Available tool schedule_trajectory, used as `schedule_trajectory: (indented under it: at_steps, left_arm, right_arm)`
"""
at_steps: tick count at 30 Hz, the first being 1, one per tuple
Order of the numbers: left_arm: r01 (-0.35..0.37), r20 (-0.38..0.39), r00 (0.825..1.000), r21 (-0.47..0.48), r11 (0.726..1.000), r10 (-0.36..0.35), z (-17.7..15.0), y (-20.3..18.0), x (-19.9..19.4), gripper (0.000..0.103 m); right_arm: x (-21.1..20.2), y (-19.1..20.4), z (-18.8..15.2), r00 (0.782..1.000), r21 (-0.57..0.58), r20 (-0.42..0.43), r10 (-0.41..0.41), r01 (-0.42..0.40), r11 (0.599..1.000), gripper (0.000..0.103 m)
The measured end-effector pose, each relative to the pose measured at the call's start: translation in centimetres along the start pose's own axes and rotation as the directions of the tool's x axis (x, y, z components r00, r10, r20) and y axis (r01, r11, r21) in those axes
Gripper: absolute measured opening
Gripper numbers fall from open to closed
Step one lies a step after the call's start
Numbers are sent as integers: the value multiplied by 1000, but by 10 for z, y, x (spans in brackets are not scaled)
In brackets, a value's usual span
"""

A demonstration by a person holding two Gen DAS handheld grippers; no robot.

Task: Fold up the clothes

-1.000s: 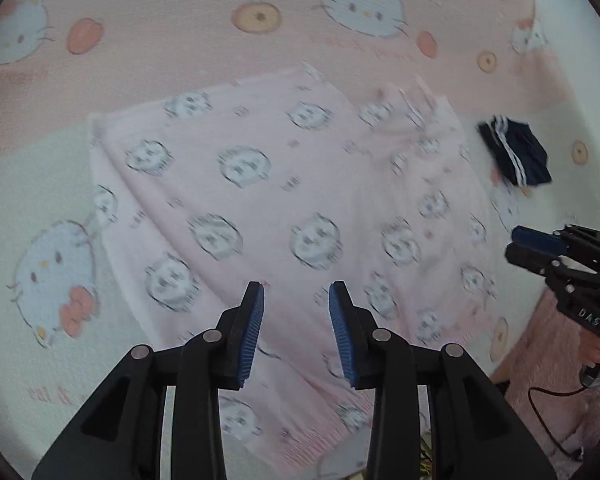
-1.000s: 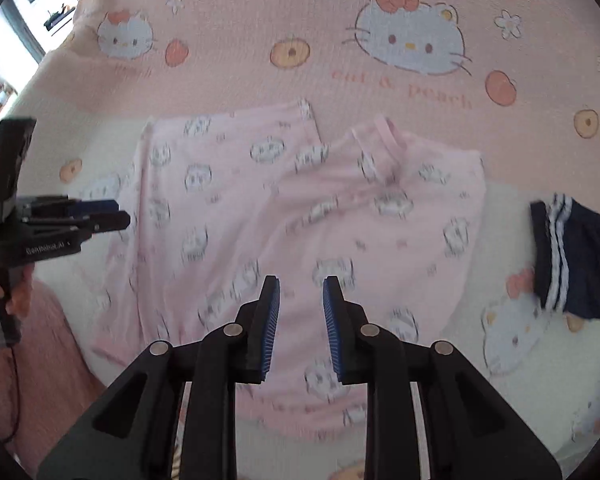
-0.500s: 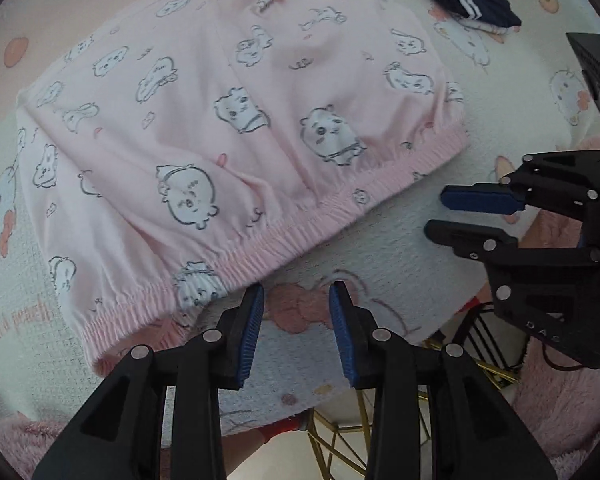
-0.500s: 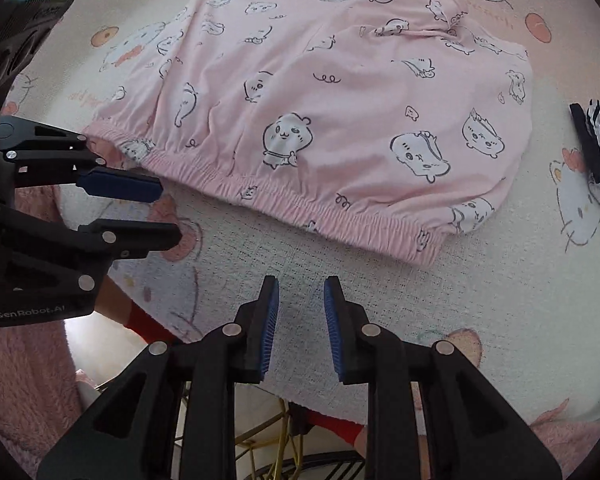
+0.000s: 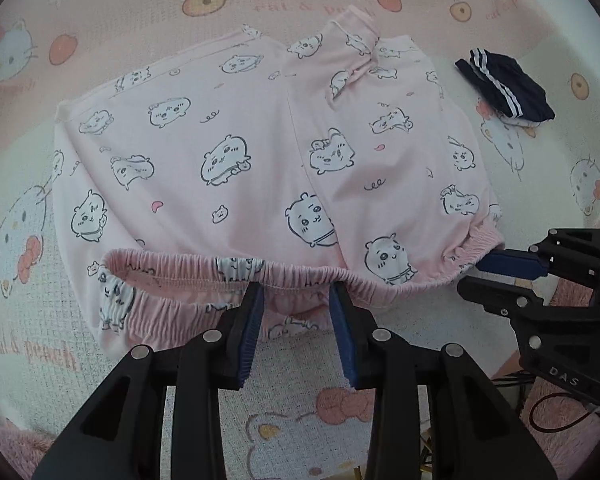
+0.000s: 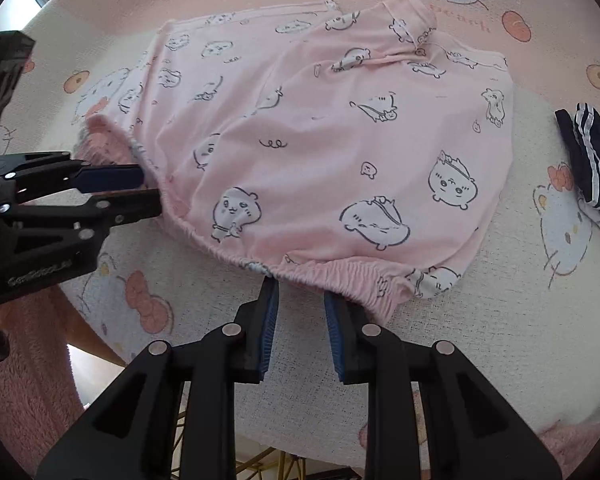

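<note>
Underneath, a cartoon-print blanket carries the pink shorts spread flat at centre, with a folded navy garment at two o'clock. Both the left gripper and the right gripper stand parted, unclenched, tips at the shorts' elastic waistband.

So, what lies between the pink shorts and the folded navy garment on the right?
Only bare patterned blanket separates the pink shorts from the navy garment; they do not touch. The right wrist view shows it best, and the left wrist view agrees.
</note>
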State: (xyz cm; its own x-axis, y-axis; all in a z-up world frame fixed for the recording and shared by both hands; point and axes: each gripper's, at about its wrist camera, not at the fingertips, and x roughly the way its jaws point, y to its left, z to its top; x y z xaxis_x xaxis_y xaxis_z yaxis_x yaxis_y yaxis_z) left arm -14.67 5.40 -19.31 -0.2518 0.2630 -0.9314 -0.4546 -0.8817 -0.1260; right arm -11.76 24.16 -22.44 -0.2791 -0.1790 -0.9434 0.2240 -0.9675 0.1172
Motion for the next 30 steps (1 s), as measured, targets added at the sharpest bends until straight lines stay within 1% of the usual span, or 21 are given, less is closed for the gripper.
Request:
schedule_trajectory:
  at_steps: [1,2,3,4,6,8,10,12,14,17,20,21,22,24,25,27,29,30]
  left_arm:
    - [8,5,1000,-1,1000,-8,1,3,-3,36]
    - [2,12,1000,-7,1000,-2,0,6,-5,36]
    - [-9,18,1000,-8,1000,10,-2,8,-8,36]
    - [-38,17,999,8,999,38,-4,10,-11,36]
    - [-95,17,995,42,995,94,-7,15,-17,36]
    - [-145,16,989,73,987,145,-11,20,-22,36]
    - [-146,-4,989,81,986,147,-14,28,-22,36]
    - [-148,-25,988,89,985,151,-17,37,-22,36]
    - [-169,-42,984,99,981,174,-16,40,-18,36]
    - [-154,-48,986,139,978,162,-13,38,-14,36]
    - [-124,-40,990,165,978,132,-10,34,-17,36]
    - [-114,-37,992,173,978,123,-9,33,-19,36]
    - [-92,-42,994,182,979,101,-8,33,-21,36]
    - [-21,-85,996,205,979,39,-6,32,-22,36]
    - [4,-106,994,232,973,21,-4,30,-22,36]
    - [-1,-107,994,294,956,34,1,28,-24,37]
    - [6,-123,992,337,942,38,7,29,-21,44]
    - [13,-138,990,359,933,39,10,28,-17,45]
  right_arm:
    - [-6,2,-3,1000,-11,19,15,-15,1000,24]
    - [-11,4,-5,999,-25,35,26,-25,999,28]
    - [-14,8,-7,999,-51,47,20,-17,999,34]
    - [-16,13,-7,998,-85,59,0,5,996,36]
    - [-17,22,-6,996,-149,76,-50,61,987,36]
    - [-17,27,-2,992,-200,76,-101,114,973,36]
    - [-14,29,0,988,-260,69,-138,151,954,36]
    - [-2,27,6,984,-319,43,-172,177,931,36]
    - [0,22,8,979,-332,38,-202,203,921,36]
    - [0,14,12,975,-331,36,-220,219,918,36]
    - [4,9,14,982,-334,-12,-187,172,927,36]
    - [6,9,14,982,-348,-26,-189,169,922,35]
    - [8,9,13,982,-361,-37,-186,160,919,33]
    - [6,10,13,988,-379,-49,-148,119,918,26]
    - [4,12,13,990,-388,-53,-133,102,916,26]
    - [1,14,14,991,-404,-45,-129,100,909,26]
    - [0,13,17,989,-393,-22,-149,128,911,26]
    - [-1,12,19,987,-382,-7,-161,146,912,26]
